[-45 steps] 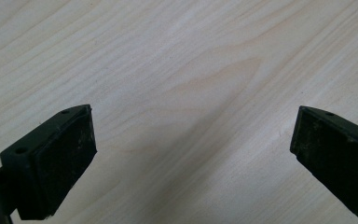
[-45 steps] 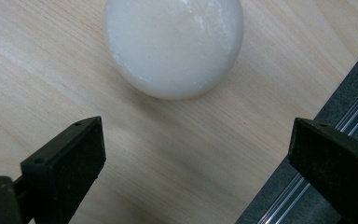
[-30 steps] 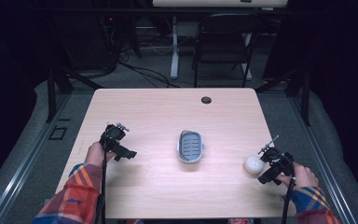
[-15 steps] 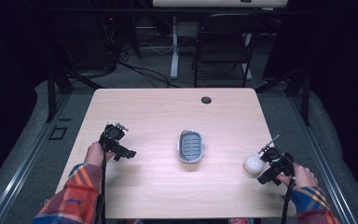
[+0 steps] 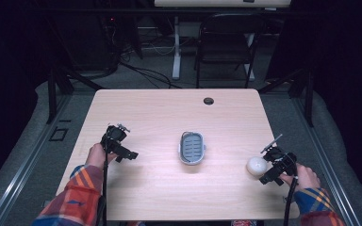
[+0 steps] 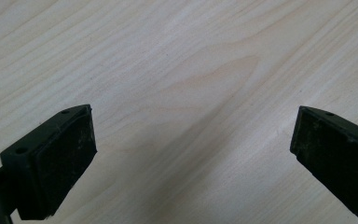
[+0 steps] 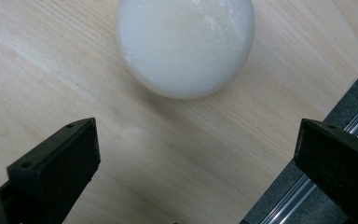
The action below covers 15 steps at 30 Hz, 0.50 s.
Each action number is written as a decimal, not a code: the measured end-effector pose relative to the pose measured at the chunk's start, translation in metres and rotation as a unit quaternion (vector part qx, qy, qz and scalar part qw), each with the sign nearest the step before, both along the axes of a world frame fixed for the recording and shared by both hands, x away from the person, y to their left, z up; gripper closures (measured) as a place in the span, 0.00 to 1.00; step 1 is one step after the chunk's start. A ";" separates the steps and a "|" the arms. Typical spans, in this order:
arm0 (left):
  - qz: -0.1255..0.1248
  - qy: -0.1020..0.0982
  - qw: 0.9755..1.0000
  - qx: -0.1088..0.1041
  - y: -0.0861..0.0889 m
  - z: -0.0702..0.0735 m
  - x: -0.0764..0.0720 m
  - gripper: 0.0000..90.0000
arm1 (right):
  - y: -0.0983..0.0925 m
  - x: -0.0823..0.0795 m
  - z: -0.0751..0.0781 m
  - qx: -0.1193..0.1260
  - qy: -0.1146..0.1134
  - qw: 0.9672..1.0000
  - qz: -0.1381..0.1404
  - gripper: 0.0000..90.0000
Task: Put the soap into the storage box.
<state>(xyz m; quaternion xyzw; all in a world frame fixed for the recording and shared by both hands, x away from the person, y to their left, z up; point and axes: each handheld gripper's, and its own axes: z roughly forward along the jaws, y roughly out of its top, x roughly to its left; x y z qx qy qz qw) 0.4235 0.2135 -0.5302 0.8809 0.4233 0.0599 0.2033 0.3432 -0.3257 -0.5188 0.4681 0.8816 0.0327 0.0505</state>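
Table (image 5: pixel 169 108) carries two objects — one white ball (image 5: pixel 256 165) near the right edge, one grey oval tray (image 5: pixel 192 147) at the centre. One cable hole (image 5: pixel 209 100) sits by the far edge. Left gripper (image 5: pixel 128 153), near the left edge, jaws wide, empty. Right gripper (image 5: pixel 264 170) — jaws wide, ball just beyond them, ungripped.

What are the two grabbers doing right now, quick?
Left gripper: open, holding nothing, over the bare table.
Right gripper: open, holding nothing; the white ball sits just ahead.
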 end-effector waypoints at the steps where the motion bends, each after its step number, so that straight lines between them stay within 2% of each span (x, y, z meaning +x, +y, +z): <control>1: 0.001 0.000 1.000 -0.001 -0.001 0.000 0.000 0.00 | 0.001 -0.001 -0.003 0.015 -0.015 1.000 -0.011 0.00; 5: 0.001 0.000 1.000 -0.001 -0.001 0.000 0.000 0.00 | 0.003 0.003 0.000 0.005 0.000 1.000 0.002 0.00; 6: 0.001 0.000 1.000 -0.001 0.000 0.000 0.000 0.00 | 0.006 0.003 -0.003 0.026 -0.016 0.999 -0.011 0.00; 7: 0.001 0.000 1.000 -0.001 0.000 0.000 0.000 0.00 | 0.006 0.004 -0.003 0.029 -0.018 0.999 -0.010 0.00; 9: 0.001 0.000 1.000 -0.001 0.000 0.000 0.000 0.00 | 0.007 0.009 0.003 0.005 0.006 1.000 0.014 0.00; 10: 0.002 0.001 1.000 -0.001 -0.001 0.000 0.000 0.00 | 0.010 0.007 -0.003 0.034 -0.023 0.999 -0.011 0.00; 12: 0.001 0.002 1.000 -0.001 -0.001 0.000 0.000 0.00 | 0.011 0.008 -0.005 0.043 -0.031 0.998 -0.017 0.00; 13: 0.001 0.002 1.000 -0.001 -0.001 0.000 0.001 0.00 | 0.013 0.015 0.002 0.014 -0.003 1.000 0.009 0.00; 14: 0.000 0.002 1.000 -0.001 -0.001 0.000 0.001 0.00 | 0.015 0.016 -0.001 0.026 -0.015 1.000 -0.003 0.00; 15: 0.001 0.002 1.000 0.000 -0.001 -0.001 0.001 0.00 | 0.017 0.019 0.000 0.018 -0.008 1.000 0.005 0.00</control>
